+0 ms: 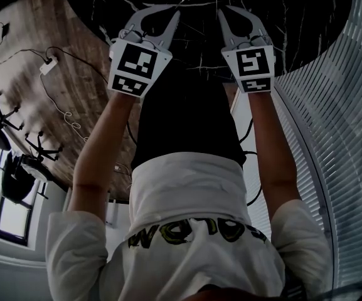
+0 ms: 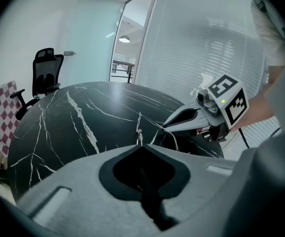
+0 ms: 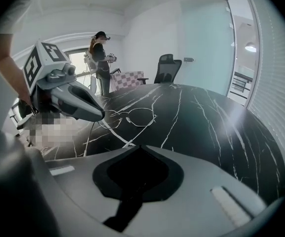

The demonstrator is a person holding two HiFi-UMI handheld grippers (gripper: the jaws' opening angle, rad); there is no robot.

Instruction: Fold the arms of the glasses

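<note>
Our left gripper (image 2: 140, 146) and right gripper (image 3: 138, 147) are both clenched, tips together, gripping nothing we can see. We find the glasses (image 3: 138, 116) on the black table (image 3: 206, 127), far left of the right gripper, just beside the left gripper's tip.

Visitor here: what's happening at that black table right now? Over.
Both shut, empty: left gripper tip beside the wire-rimmed glasses, right gripper short of them. Glasses lying on black marble table, ungripped. Nothing in the way.
</note>
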